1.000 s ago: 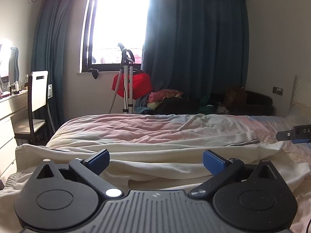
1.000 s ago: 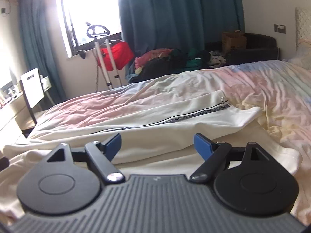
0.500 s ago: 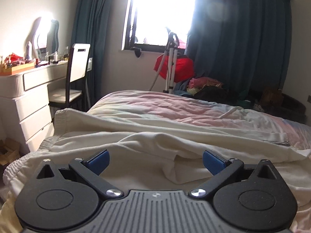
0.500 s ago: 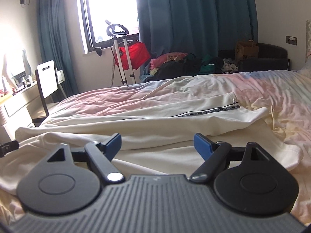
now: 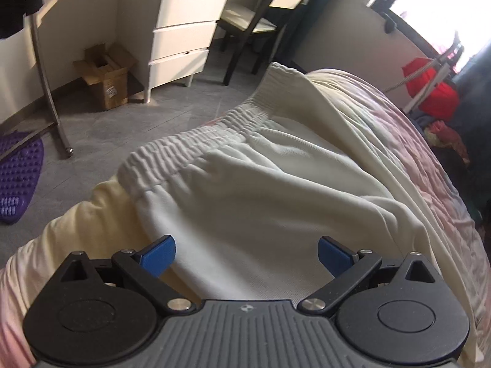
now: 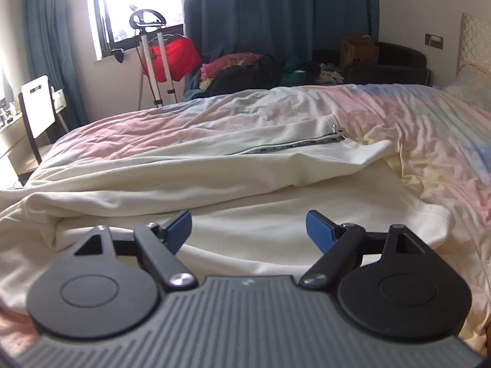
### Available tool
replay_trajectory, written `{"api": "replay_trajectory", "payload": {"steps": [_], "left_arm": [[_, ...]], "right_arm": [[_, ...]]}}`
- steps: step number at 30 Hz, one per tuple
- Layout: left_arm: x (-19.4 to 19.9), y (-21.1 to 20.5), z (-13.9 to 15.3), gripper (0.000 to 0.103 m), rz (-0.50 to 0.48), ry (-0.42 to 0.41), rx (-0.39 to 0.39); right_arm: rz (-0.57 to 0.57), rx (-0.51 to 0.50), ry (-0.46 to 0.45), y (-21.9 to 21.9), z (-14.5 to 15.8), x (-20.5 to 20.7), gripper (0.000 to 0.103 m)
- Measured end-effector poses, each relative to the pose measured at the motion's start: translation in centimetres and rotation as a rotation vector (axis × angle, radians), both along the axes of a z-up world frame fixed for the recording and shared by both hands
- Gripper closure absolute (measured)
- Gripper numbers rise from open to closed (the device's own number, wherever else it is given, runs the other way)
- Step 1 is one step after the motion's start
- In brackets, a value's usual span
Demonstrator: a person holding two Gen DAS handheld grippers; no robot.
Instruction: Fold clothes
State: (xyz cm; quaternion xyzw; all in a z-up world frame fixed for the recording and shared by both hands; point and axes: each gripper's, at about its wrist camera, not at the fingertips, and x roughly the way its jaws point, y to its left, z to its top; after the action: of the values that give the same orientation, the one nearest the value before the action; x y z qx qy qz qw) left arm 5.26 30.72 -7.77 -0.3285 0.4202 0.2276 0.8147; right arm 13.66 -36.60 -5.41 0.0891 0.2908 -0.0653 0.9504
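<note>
Both grippers are held over cream trousers [image 5: 276,184] spread on a bed with a pastel sheet [image 6: 429,141]. In the left wrist view, the left gripper [image 5: 247,253] is seen tilted downward with its blue pads [image 5: 158,253] well apart, nothing clamped between them; the elastic waistband [image 5: 196,141] is found ahead of the fingertips and to their left, at the bed's edge, with grey floor [image 5: 122,122] beyond it. A white chest of drawers [image 5: 181,40], a cardboard box [image 5: 106,76] and a chair [image 5: 260,21] are seen farther ahead (the view is slightly blurred). The right gripper [image 6: 248,231] is likewise held with jaws apart, empty, just above the cloth. Ahead of it a trouser leg [image 6: 214,159] with a dark side stripe [image 6: 291,147] is laid across, its hem to the right
</note>
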Motion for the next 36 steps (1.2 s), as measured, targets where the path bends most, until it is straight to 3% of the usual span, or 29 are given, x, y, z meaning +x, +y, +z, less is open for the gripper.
{"api": "replay_trajectory", "payload": {"steps": [4,8,13,16,18,23,26,29,31,33,35,36], "left_arm": [[-1.9,4.1,-0.8,0.003,0.125,0.054,-0.148],[-3.7,6.6,-2.5,0.01,0.184,0.025,-0.283],[-3.9,6.7,-3.0,0.027,0.142,-0.138,-0.386],[-4.7,6.8,-2.6,0.031,0.113,-0.274,-0.455],[-5.5,7.1,-2.5,0.034,0.125,-0.303,-0.485],[-6.4,7.6,-4.4,0.055,0.228,-0.168,-0.536],[-6.8,8.0,-5.1,0.062,0.263,-0.152,-0.565],[-7.2,8.0,-5.0,0.065,0.263,-0.161,-0.558],[-7.5,7.9,-4.7,0.069,0.26,-0.167,-0.548],[-7.8,7.7,-4.2,0.081,0.257,-0.176,-0.535],[-8.0,7.0,-3.1,0.091,0.24,-0.189,-0.47],[-8.2,6.7,-2.3,0.094,0.225,-0.206,-0.429]], "right_arm": [[-0.064,0.071,0.028,-1.9,-0.5,0.5,0.02],[-0.12,0.177,0.029,-4.2,-0.8,0.1,0.02],[-0.205,0.328,-0.004,-7.6,-1.2,-0.7,0.02],[-0.302,0.458,-0.047,-11.2,-1.7,-1.8,0.02],[-0.384,0.556,-0.08,-13.7,-2.5,-2.8,0.02],[-0.622,0.801,-0.094,-19.3,-6.6,-5.3,0.022],[-0.667,0.889,-0.047,-20.7,-9.3,-4.7,0.027],[-0.687,0.898,0.016,-21.3,-11.3,-2.8,0.039],[-0.676,0.848,0.04,-21.2,-11.9,-1.3,0.048],[-0.662,0.793,0.061,-21.0,-12.4,0.2,0.079],[-0.655,0.697,0.086,-20.4,-11.9,1.2,0.095],[-0.652,0.646,0.084,-20.0,-11.4,1.5,0.097]]}}
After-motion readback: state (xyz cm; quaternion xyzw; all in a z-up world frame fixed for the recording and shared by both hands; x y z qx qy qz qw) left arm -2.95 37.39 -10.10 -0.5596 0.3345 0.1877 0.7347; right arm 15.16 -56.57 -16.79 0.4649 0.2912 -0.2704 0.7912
